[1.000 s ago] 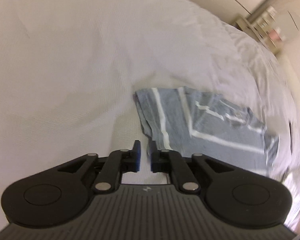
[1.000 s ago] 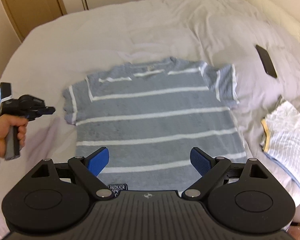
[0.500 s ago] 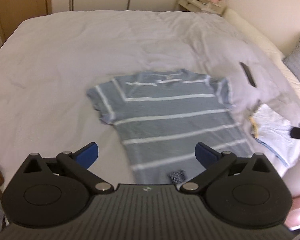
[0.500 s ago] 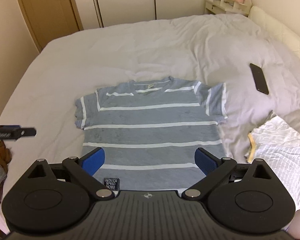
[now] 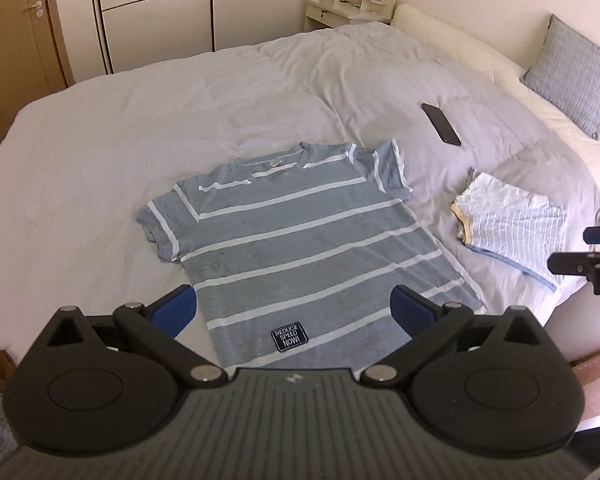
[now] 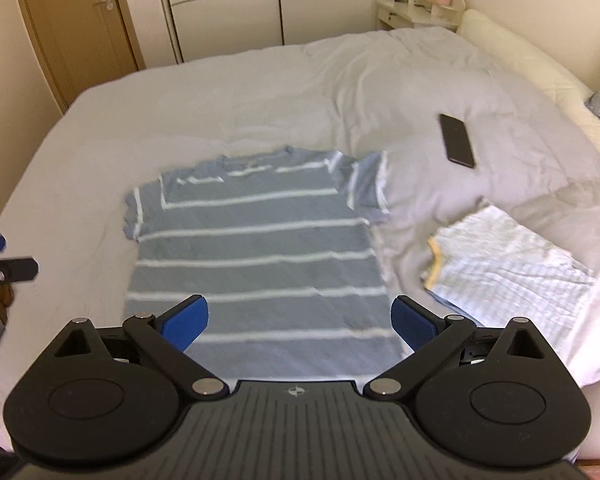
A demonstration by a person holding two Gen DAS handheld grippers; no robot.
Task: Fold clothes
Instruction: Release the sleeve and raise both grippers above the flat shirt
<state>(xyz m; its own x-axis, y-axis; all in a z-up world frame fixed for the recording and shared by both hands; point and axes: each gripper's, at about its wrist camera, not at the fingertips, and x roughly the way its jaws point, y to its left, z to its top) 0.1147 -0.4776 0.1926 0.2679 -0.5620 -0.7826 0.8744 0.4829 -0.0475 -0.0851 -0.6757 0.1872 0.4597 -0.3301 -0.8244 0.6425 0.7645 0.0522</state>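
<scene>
Wide bed [image 5: 100, 128] under a pale grey cover, filling both wrist views, its near edge running just below the grippers. Blue-grey striped T-shirt [image 5: 296, 236] spread flat and face up near the middle of that near edge, not yet folded. Long axis running from hem to collar: hem with its small dark patch [image 5: 289, 336] nearest the near edge, collar pointing away toward the far edge and the wardrobe doors. Short sleeves out to either side, one toward the bed's left edge, one toward the phone.

To the right, nearer the headboard side, a folded pale striped garment [image 5: 512, 228], apart from the T-shirt. Beyond it, a dark phone [image 5: 441, 123] lying on the cover, well clear.

Left gripper [image 5: 294, 314] raised above the hem, angled down, jaws spread wide, nothing between them. Right gripper [image 6: 300, 320] likewise over the hem, jaws wide and empty; view slightly blurred. Seen from each other's cameras, left one out past the shirt's left side, right one past the folded garment.

Judged: left sleeve nearer the left hand, right sleeve nearer the right.
</scene>
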